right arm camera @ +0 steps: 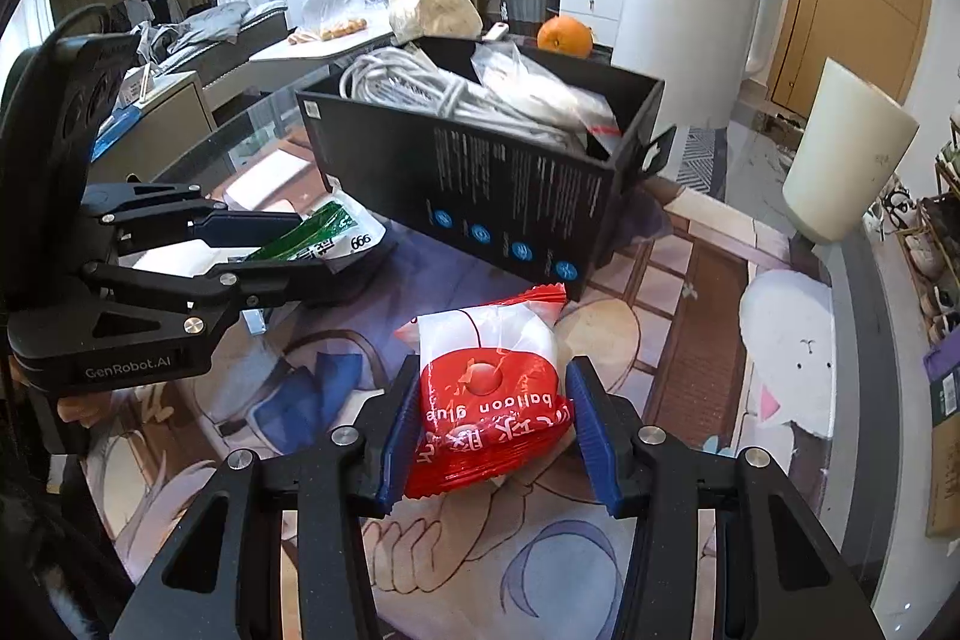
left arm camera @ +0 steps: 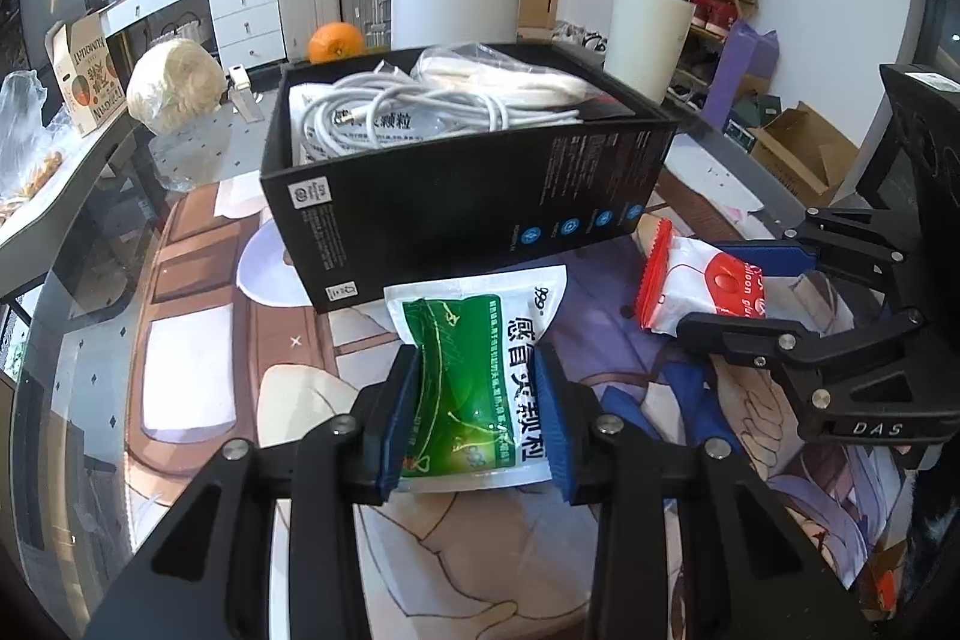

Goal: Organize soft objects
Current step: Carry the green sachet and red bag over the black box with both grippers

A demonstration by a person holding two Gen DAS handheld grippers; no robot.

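Black cardboard box (left arm camera: pixel 456 196) sits open-topped mid-table on the printed cartoon mat (left arm camera: pixel 198 376), the biggest thing in play. Already in it: a coiled white cable (left arm camera: pixel 384 109), a clear plastic bag of white items (left arm camera: pixel 498 70) and what looks like a printed sachet underneath. So the job looks partly done; two pouches are still outside and, I'd guess, headed for that box.

Green-and-white foil medicine sachet (left arm camera: pixel 480 376) is pinched in the left gripper (left arm camera: pixel 477 421), blue pads (left arm camera: pixel 399 418) pressed into both long edges, the sachet bowing slightly between them. Its far end points at the box's near wall and is just beside it, below the rim. Whether its underside is off the mat, I can't tell.

Red-and-white "balloon glue" plastic pouch (right arm camera: pixel 495 394) is clamped by the right gripper (right arm camera: pixel 495 427) the same way, squeezed at its sides, near end bunched up. It is in front of the box's near corner, also below the rim.

Both grips look secure, low on the pouches. Remaining: lift each over the rim and drop inside. Box is fairly full, cable heaped high, so clearance could be tight.
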